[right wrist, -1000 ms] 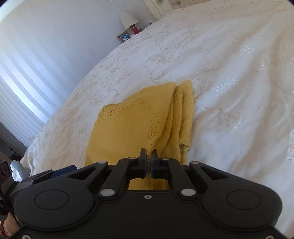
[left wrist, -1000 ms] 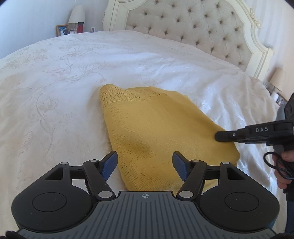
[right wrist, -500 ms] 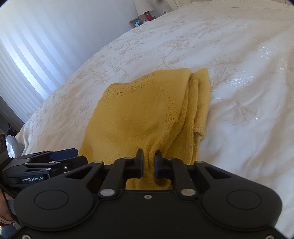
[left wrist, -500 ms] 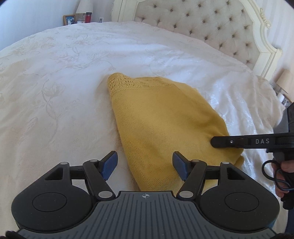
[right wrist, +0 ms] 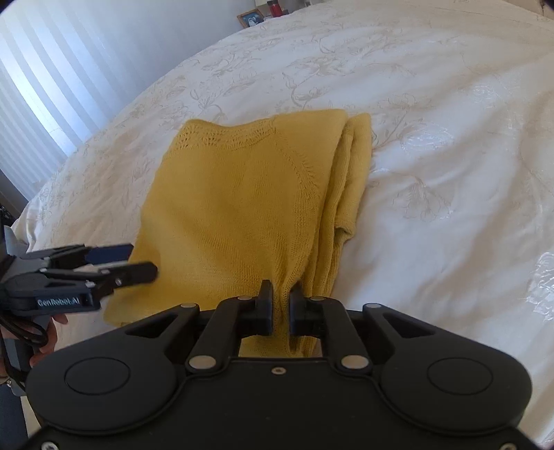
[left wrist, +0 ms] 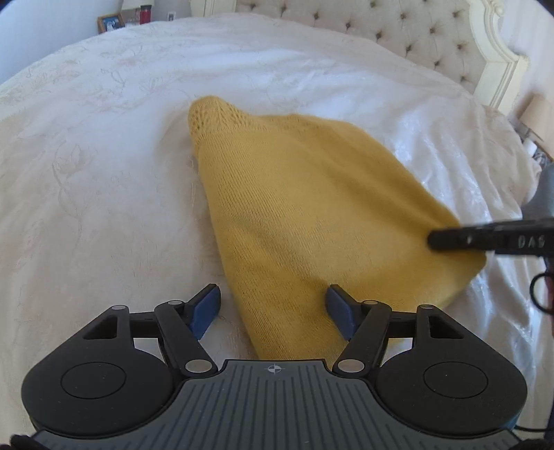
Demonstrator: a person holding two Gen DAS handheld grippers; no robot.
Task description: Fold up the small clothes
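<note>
A folded yellow knit sweater [left wrist: 311, 214] lies on the white bedspread [left wrist: 104, 173]; it also shows in the right wrist view [right wrist: 242, 207]. My left gripper [left wrist: 273, 311] is open, its blue-padded fingers straddling the sweater's near edge. It shows at the left in the right wrist view [right wrist: 138, 263], beside the sweater's hem corner. My right gripper [right wrist: 281, 304] has its jaws close together with a fold of the sweater's near edge pinched between them. It shows at the right in the left wrist view [left wrist: 436, 239], over the sweater's right corner.
The tufted headboard [left wrist: 415, 38] stands at the far end of the bed. A nightstand with a picture frame [left wrist: 110, 23] and a red bottle [left wrist: 145, 10] sits at the far left. Window blinds [right wrist: 41, 86] lie to the left.
Both grippers have moved closer over the sweater. The right gripper's jaws have parted slightly but still pinch the sweater's edge, which is lifted a little. The left gripper stays open.
</note>
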